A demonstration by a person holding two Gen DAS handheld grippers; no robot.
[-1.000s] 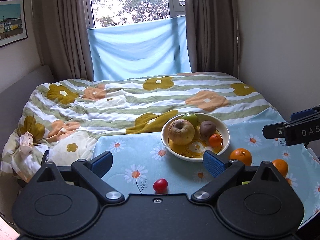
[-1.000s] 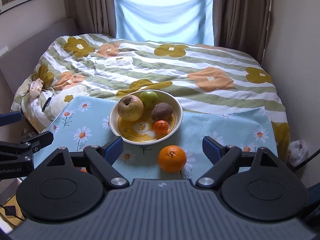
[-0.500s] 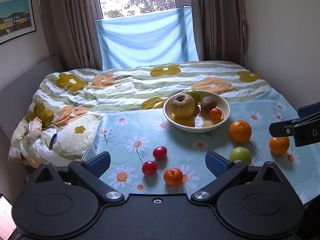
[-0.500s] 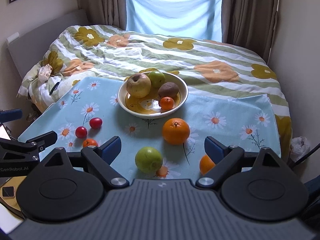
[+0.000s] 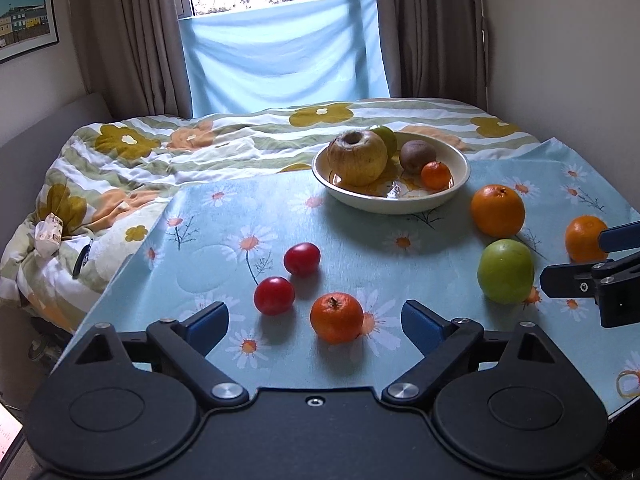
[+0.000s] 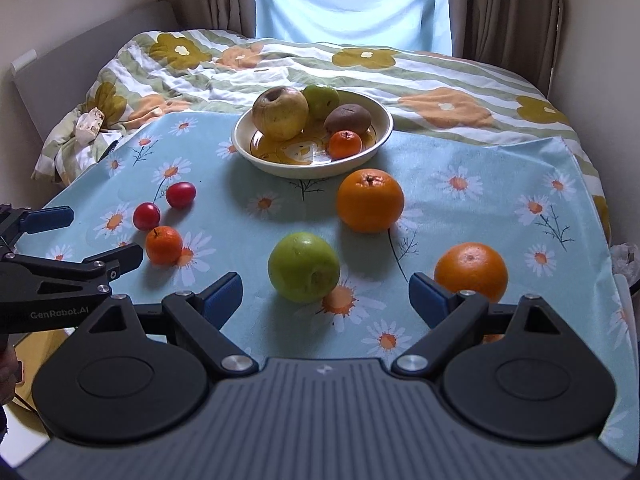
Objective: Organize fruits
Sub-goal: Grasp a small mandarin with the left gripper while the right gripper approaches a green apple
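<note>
Left wrist view: the left tool (image 5: pixel 315 318) hangs wide open, gripping nothing, over the daisy-print cloth (image 5: pixel 224 240). A small tangerine (image 5: pixel 337 317) sits between its fingertips, two red tomatoes (image 5: pixel 274 295) just bowl-side of it. Right wrist view: the right tool (image 6: pixel 326 293) gapes empty too, a green apple (image 6: pixel 303 267) between its fingers. Beyond the apple lies an orange (image 6: pixel 369 200), then the bowl (image 6: pixel 280 164) holding a yellow apple (image 6: pixel 280 113), a kiwi (image 6: pixel 347 119) and more.
</note>
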